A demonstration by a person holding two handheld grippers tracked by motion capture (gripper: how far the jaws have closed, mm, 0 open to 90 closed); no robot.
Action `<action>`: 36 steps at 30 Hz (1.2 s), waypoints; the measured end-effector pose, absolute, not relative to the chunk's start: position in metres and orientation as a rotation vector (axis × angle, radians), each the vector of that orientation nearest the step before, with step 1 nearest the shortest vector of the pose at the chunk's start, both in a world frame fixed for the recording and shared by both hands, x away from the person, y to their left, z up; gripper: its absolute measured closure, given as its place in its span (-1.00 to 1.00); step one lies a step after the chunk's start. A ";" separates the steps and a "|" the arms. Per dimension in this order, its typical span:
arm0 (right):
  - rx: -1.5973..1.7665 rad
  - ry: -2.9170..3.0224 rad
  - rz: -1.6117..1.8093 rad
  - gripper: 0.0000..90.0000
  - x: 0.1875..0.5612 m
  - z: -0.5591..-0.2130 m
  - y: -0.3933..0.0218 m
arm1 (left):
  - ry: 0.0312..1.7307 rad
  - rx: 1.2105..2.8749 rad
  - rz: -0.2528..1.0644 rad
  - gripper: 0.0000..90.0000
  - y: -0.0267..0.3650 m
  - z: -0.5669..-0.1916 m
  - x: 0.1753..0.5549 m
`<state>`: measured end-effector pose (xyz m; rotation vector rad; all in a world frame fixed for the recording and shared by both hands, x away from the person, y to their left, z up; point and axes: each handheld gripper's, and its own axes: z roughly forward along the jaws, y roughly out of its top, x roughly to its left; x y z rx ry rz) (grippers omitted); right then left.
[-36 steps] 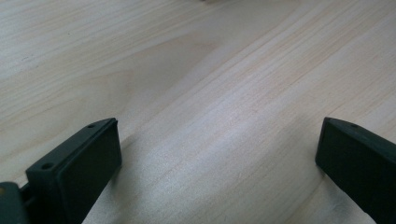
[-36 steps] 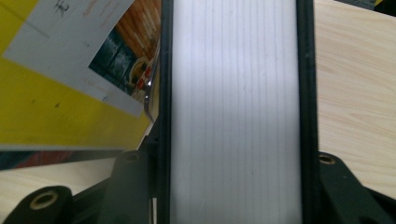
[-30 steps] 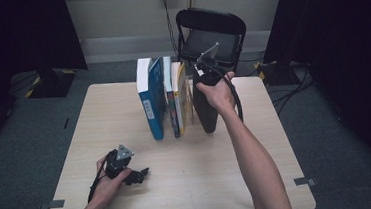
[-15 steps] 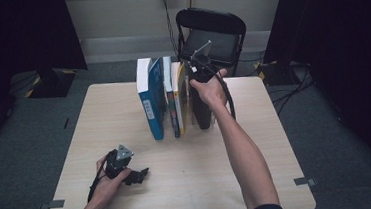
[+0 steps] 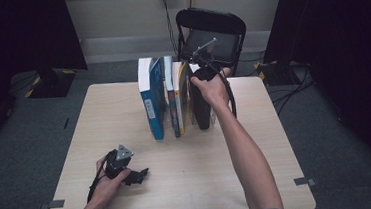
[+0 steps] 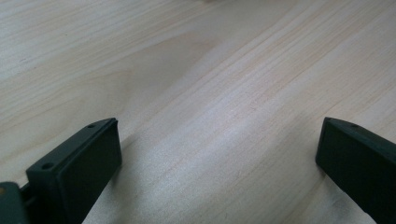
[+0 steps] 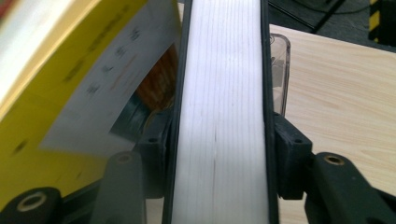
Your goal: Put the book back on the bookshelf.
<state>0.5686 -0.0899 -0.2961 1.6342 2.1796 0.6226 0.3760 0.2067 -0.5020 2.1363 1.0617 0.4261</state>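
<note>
Several books stand in a row at the table's far middle: a blue one (image 5: 152, 104), a thin dark one (image 5: 172, 108), a yellow one (image 5: 180, 92) and a black one (image 5: 202, 114) at the right end. My right gripper (image 5: 201, 85) comes down over the black book's (image 7: 219, 93) top edge. Its jaws have just been opening, and its pads (image 7: 289, 149) stand along both covers with the book between them (image 7: 219, 137). The yellow book (image 7: 70, 93) leans close on its left. My left gripper (image 5: 140, 176) rests open on the bare tabletop (image 6: 217, 140), holding nothing.
A clear plastic bookend (image 7: 279, 70) stands behind the black book. A black folding chair (image 5: 213, 34) sits past the table's (image 5: 277, 142) far edge, with cables on the floor to the right. Bare wood lies in front of the books.
The right hand has edged slightly back and left over the black book. The left gripper has stayed where it was.
</note>
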 end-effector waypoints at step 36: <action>1.351 1.988 1.120 0.15 0.486 -0.372 -0.120 | 1.046 2.151 0.429 -1.00 0.207 -0.502 0.378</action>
